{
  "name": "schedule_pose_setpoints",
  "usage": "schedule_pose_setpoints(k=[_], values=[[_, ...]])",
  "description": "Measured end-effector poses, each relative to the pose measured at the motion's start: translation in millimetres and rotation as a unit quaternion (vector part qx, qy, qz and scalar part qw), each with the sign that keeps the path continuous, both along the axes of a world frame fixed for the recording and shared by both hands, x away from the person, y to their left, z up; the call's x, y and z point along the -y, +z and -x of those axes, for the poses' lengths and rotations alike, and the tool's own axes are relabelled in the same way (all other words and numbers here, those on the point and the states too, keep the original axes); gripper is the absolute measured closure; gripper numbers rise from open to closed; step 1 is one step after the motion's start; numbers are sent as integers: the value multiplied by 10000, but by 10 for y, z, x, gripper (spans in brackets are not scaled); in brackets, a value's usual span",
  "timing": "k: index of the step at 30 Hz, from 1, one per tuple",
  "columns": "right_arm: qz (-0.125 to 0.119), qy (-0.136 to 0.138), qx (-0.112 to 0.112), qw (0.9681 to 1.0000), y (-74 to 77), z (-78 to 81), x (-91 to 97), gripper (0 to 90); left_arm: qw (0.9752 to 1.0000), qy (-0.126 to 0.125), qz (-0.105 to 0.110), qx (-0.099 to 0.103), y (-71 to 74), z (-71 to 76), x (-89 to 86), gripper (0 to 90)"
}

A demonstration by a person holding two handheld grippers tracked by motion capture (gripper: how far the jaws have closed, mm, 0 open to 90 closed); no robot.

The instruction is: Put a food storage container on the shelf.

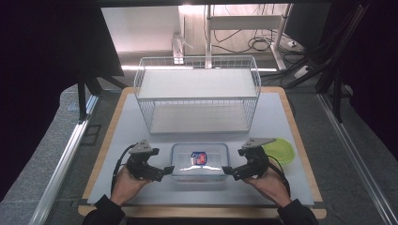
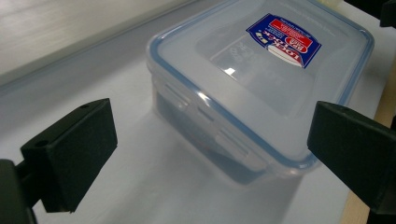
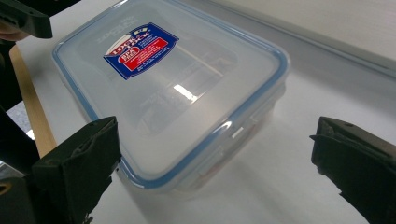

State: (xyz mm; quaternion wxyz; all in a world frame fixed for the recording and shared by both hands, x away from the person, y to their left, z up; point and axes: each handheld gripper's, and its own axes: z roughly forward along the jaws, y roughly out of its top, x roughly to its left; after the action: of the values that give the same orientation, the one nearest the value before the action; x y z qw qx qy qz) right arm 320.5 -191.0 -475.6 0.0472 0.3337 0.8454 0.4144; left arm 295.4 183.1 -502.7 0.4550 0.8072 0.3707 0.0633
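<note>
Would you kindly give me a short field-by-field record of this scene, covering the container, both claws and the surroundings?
container: clear lidded food box, blue seal, red-and-blue label, resting on the white mat
lid: on the box
left claw: open, at the box's left end, jaws apart on either side of a corner
right claw: open, at the box's right end, likewise
behind box: white wire basket
right of box: green round lid, partly behind the right claw
</note>
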Motion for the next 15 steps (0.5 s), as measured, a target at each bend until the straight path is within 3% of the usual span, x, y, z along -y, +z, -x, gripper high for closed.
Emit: schedule_pose_setpoints(k=[4,8,11,15], values=[[-94,64,-299,9995,-61,-75,-66,25,9993,-198,125,-297,-84,-110,63,10],[-33,101,-552,9984,-142,-129,-113,28,9971,-430,304,-545,-133,-180,110,1],[-175,166,-798,9965,-186,-163,-139,32,9937,-642,448,-802,-173,-240,151,0],[-320,223,-1071,9935,-223,-218,-175,44,9923,-632,558,-906,-196,-281,175,0]])
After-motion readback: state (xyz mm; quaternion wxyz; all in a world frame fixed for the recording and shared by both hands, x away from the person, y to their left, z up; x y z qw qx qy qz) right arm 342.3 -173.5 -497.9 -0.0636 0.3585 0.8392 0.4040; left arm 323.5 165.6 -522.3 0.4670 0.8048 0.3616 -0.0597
